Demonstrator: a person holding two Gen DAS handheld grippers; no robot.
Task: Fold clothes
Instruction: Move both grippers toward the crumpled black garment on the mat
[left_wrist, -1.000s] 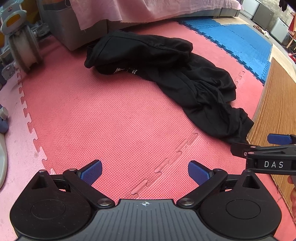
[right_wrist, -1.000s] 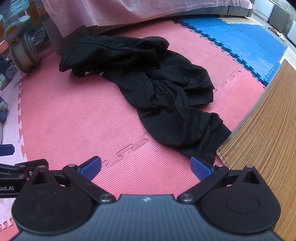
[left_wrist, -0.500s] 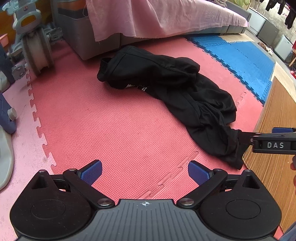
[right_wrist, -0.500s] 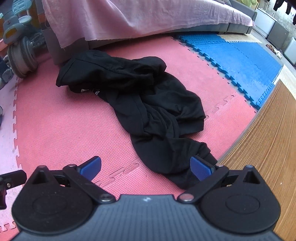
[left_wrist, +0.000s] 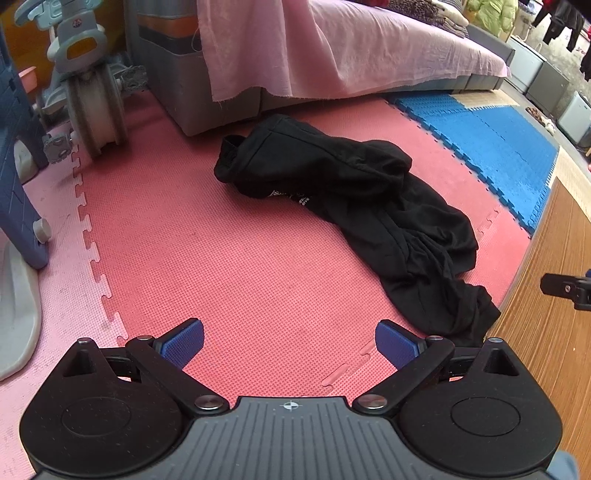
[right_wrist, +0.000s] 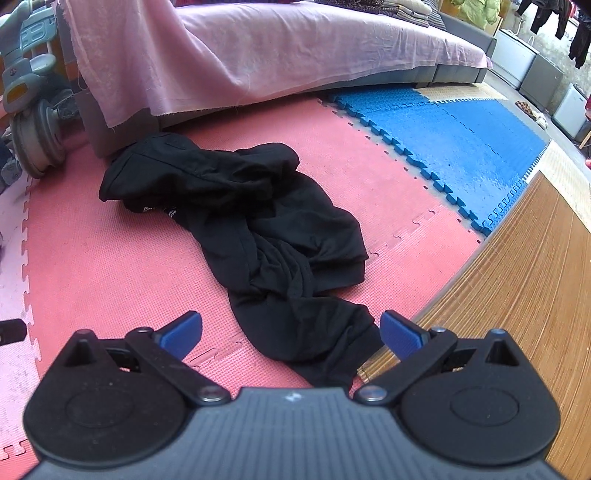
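- Black garment, crumpled on red foam floor mat; long axis slanting from far left, near the bed, to near right by the woven mat.
- Near end lying between the fingers of right hand-held gripper, spread open, empty.
- Left hand-held gripper also open, empty, farther off; garment ahead and right.

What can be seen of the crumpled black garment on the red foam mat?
The crumpled black garment is soft, matte fabric, unfolded and bunched into a long diagonal heap with twisted folds. Small white print shows near its far end. It lies on the red foam mat; its near end reaches the woven straw mat. Neither the left gripper nor the right gripper grips it.
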